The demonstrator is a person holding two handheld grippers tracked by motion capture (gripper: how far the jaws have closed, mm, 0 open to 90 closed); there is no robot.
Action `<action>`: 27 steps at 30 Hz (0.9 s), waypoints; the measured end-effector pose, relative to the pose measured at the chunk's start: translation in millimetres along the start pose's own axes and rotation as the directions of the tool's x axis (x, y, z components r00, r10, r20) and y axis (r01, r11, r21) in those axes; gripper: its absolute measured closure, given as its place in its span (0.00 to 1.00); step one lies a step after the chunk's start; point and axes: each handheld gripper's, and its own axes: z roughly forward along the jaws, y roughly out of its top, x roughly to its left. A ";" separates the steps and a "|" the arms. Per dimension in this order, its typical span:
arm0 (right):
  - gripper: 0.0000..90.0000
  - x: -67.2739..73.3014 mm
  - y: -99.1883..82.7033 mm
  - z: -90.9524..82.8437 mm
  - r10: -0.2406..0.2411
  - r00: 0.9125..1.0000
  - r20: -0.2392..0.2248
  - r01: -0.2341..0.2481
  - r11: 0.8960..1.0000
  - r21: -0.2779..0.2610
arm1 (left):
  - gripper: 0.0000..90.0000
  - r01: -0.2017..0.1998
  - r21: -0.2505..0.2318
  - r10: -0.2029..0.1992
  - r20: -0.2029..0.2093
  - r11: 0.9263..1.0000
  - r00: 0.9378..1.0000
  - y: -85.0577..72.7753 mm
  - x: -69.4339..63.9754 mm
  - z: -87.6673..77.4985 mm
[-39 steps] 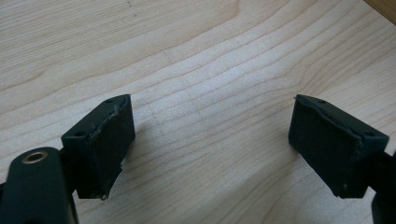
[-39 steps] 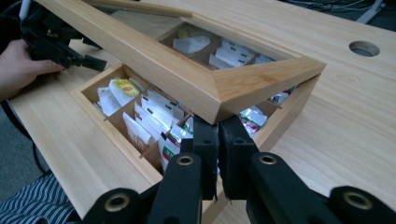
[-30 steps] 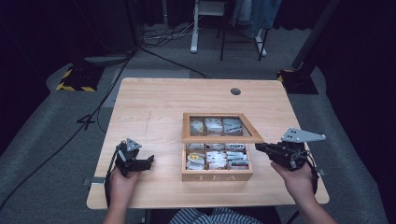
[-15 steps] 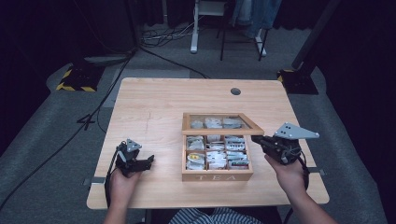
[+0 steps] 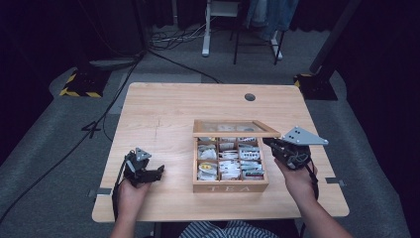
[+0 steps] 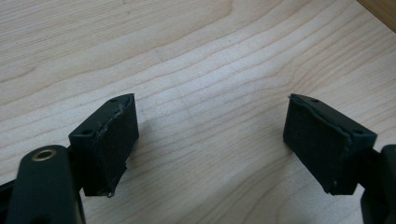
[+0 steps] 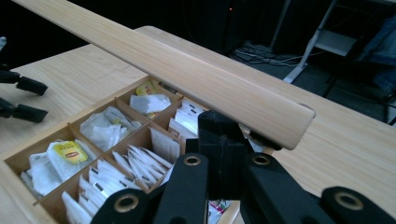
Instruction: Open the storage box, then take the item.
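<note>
A wooden box marked TEA [image 5: 230, 187] stands on the table, with several compartments of tea bags [image 5: 228, 161]. Its glass-paned lid [image 5: 235, 130] is hinged at the back and stands partly raised. My right gripper [image 5: 270, 144] is shut with nothing between its jaws. Its tips sit under the lid's front right corner. In the right gripper view the shut tips [image 7: 223, 126] press up beneath the lid's wooden edge [image 7: 187, 74], above the tea bags [image 7: 112, 126]. My left gripper [image 5: 157, 172] rests low on the table left of the box, open, with bare wood between its pads [image 6: 112, 144].
The table [image 5: 173, 114] has a round cable hole [image 5: 249, 97] near its far edge. The box is right of centre, with bare wood to its left and behind it. Stand legs and cables lie on the floor beyond the table.
My right gripper has moved left toward the box and slightly up, and the lid's front edge has risen with it. The left gripper has stayed where it was.
</note>
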 end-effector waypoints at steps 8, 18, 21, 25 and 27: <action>1.00 -6.0 4.0 4.7 0.053 0.998 -0.033 -0.053 0.999 -0.007 | 0.27 -0.007 0.018 0.007 0.011 1.000 1.000 2.3 -5.4 -2.0; 1.00 -9.3 8.6 8.0 0.079 0.996 -0.030 -0.080 0.996 -0.025 | 0.31 -0.028 -0.011 0.029 0.044 1.000 0.999 12.6 -14.6 -12.1; 1.00 -9.7 9.0 7.8 0.067 0.997 -0.025 -0.068 0.997 -0.031 | 0.31 -0.051 -0.032 0.053 0.062 0.998 0.997 17.5 -21.8 -16.5; 1.00 -9.2 8.3 8.9 0.053 0.999 -0.013 -0.054 0.997 -0.051 | 0.31 -0.076 -0.055 0.080 0.079 0.996 0.994 22.9 -30.2 -20.1; 1.00 -8.2 7.7 9.4 0.048 0.999 -0.005 -0.049 0.997 -0.057 | 0.31 -0.078 -0.062 0.083 0.090 0.995 0.992 24.8 -32.6 -22.3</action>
